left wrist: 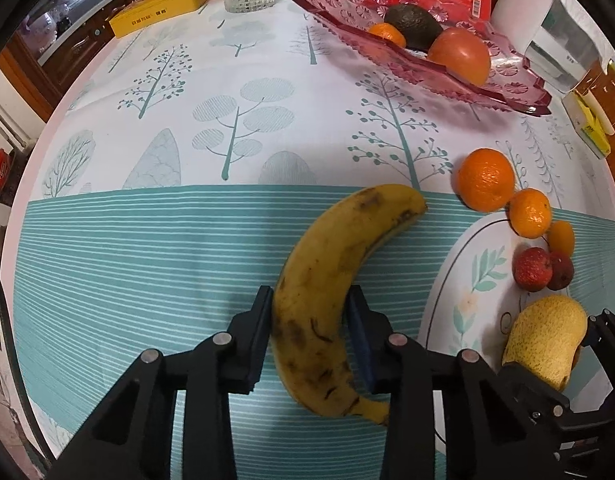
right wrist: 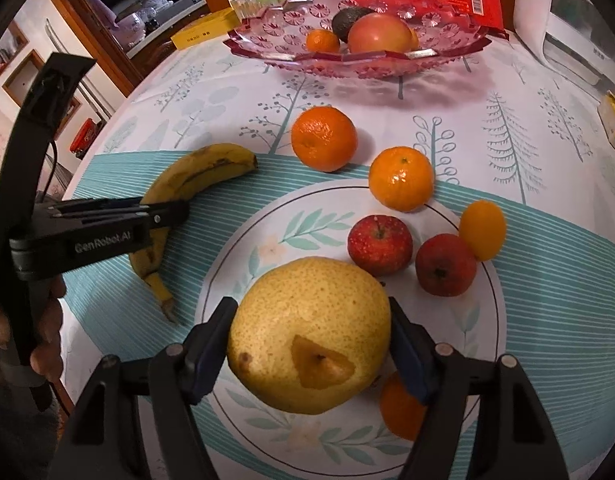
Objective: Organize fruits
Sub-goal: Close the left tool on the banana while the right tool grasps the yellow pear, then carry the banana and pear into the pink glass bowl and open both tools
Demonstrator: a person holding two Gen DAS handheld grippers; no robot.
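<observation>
While three fruits already sit in the pink glass bowl (right wrist: 275, 46) at the far side of the tabletop (left wrist: 147, 240), most remain: left gripper (left wrist: 309, 316) is clamped on the banana (left wrist: 327, 300) lying on the cloth, right gripper (right wrist: 311, 344) grips the yellow pear (right wrist: 307, 332) over the plate (right wrist: 291, 216); oranges and small apples still wait near the plate

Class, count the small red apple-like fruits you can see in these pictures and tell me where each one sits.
2. One red fruit lies on the plate beyond the yellow pear; the second red fruit sits just right of it, by the plate's rim. Others could be hidden behind the pear.
</observation>
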